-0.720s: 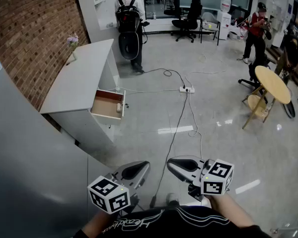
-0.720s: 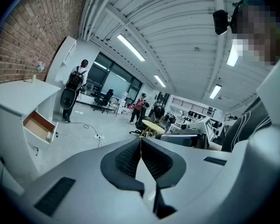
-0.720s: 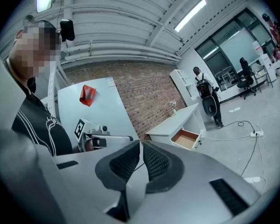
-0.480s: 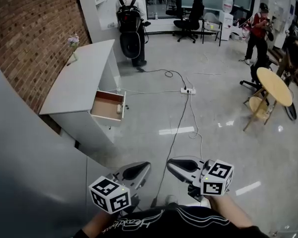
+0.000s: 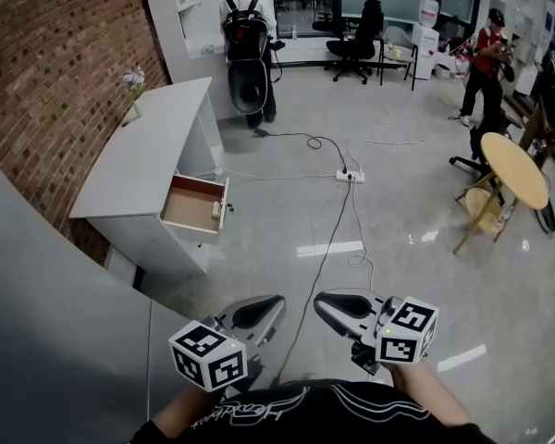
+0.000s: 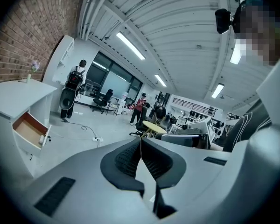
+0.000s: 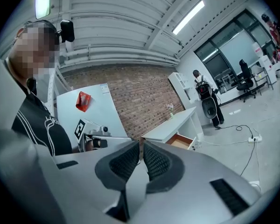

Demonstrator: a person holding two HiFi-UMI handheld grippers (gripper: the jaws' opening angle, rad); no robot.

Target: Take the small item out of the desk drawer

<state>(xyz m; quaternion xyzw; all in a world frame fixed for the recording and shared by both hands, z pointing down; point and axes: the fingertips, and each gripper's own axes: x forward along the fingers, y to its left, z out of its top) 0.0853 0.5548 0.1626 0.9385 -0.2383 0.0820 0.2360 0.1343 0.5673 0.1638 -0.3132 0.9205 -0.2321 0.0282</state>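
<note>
A white desk (image 5: 143,160) stands against the brick wall, far ahead of me. Its wooden drawer (image 5: 193,204) is pulled open, and I cannot make out any item inside it from here. The same drawer (image 6: 30,129) shows in the left gripper view, and as a small drawer (image 7: 179,141) in the right gripper view. My left gripper (image 5: 276,305) and right gripper (image 5: 318,302) are held close to my body at the bottom of the head view, tips pointing toward each other. Both are shut with nothing between the pads.
A power strip (image 5: 349,176) and its cables (image 5: 326,248) trail across the glossy floor between me and the desk. A grey partition (image 5: 55,322) rises at my left. A round wooden table (image 5: 513,169) stands at the right. A person with a backpack (image 5: 245,49) stands beyond the desk.
The head view has shifted slightly; the desk and drawer now sit a little lower and further left. The person with the backpack has moved further away. Both grippers stay shut in place.
</note>
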